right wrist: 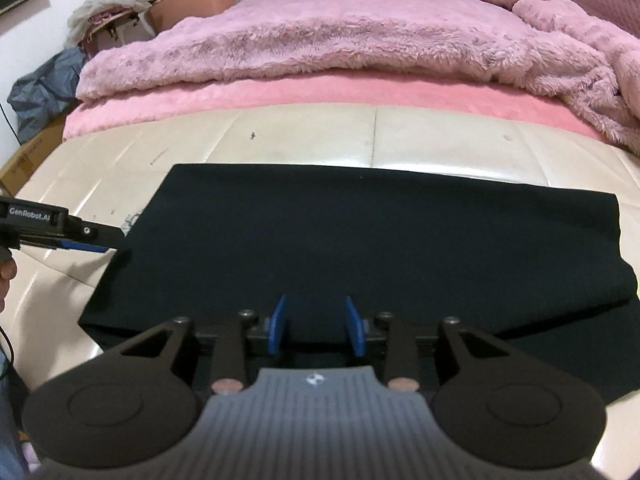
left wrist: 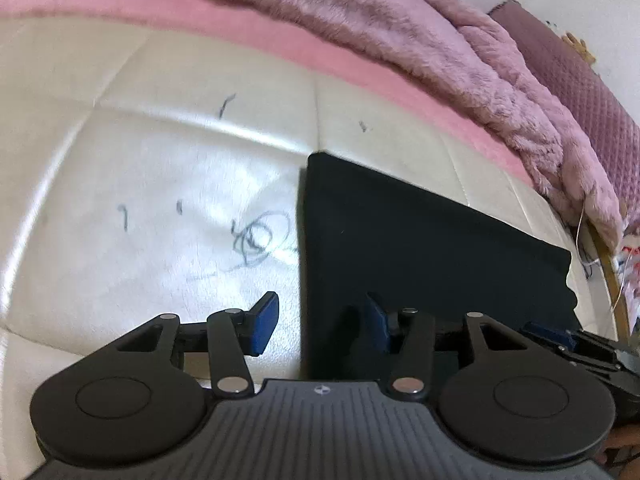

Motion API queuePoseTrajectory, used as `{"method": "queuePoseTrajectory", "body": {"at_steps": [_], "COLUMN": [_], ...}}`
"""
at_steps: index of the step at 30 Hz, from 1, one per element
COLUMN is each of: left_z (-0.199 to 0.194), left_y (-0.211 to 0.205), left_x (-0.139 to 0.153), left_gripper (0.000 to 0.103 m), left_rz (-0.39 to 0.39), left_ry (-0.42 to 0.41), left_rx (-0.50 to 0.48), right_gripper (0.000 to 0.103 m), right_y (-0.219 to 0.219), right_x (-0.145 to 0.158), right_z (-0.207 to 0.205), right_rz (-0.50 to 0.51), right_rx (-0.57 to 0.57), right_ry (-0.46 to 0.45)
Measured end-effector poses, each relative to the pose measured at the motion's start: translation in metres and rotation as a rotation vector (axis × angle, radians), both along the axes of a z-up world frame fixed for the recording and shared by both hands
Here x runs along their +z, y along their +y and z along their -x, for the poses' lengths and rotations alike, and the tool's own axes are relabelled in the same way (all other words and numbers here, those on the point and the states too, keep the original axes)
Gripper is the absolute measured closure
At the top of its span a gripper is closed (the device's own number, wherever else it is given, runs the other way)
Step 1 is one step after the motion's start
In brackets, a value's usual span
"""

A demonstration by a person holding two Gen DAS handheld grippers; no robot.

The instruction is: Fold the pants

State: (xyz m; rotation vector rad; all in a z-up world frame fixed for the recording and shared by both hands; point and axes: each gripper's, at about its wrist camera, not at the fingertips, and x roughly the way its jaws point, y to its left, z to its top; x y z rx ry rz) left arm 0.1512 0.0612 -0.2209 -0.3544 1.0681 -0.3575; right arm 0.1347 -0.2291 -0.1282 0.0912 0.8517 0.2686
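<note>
The black pants (right wrist: pixel 360 248) lie folded flat into a rectangle on the cream mattress (right wrist: pixel 280 140); they also show in the left wrist view (left wrist: pixel 420 240). My left gripper (left wrist: pixel 320 320) is open and empty, straddling the left edge of the pants, one blue pad (left wrist: pixel 264 320) over the mattress and the other over the cloth. It shows in the right wrist view (right wrist: pixel 92 242) at the pants' left edge. My right gripper (right wrist: pixel 318 326) is open and empty, low over the near edge of the pants. It shows in the left wrist view (left wrist: pixel 560 338) at the right.
A fluffy pink blanket (right wrist: pixel 340 40) and a pink sheet (right wrist: pixel 320 96) cover the far part of the bed. Pen scribbles (left wrist: pixel 260 236) mark the mattress. A basket, bags and a cardboard box (right wrist: pixel 24 156) stand off the bed's left side.
</note>
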Motion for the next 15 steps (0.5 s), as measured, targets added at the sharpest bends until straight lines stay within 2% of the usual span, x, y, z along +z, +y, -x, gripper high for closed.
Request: {"method": "queuePoseTrajectory", "body": {"at_steps": [4, 10, 12, 13, 15], "left_z": [0.001, -0.004, -0.004, -0.004, -0.004], "left_y": [0.001, -0.007, -0.013, -0.014, -0.012], "left_x": [-0.006, -0.012, -0.012, -0.013, -0.016], "left_gripper": [0.046, 0.051, 0.052, 0.056, 0.075], "left_rz": [0.043, 0.115, 0.103, 0.099, 0.098], "left_ry": [-0.015, -0.003, -0.009, -0.012, -0.008], "left_rx": [0.018, 0.011, 0.009, 0.012, 0.035], "right_gripper": [0.074, 0.074, 0.073, 0.073, 0.071], "right_y": [0.0, -0.001, 0.0, 0.001, 0.002], "right_x": [-0.007, -0.015, -0.017, -0.018, -0.019], "right_z": [-0.007, -0.013, -0.015, -0.016, -0.016], "right_rz": [0.005, 0.007, 0.01, 0.013, 0.019], "right_rx": [-0.004, -0.005, -0.003, -0.001, 0.005], "right_ry": [0.024, 0.048, 0.049, 0.049, 0.048]}}
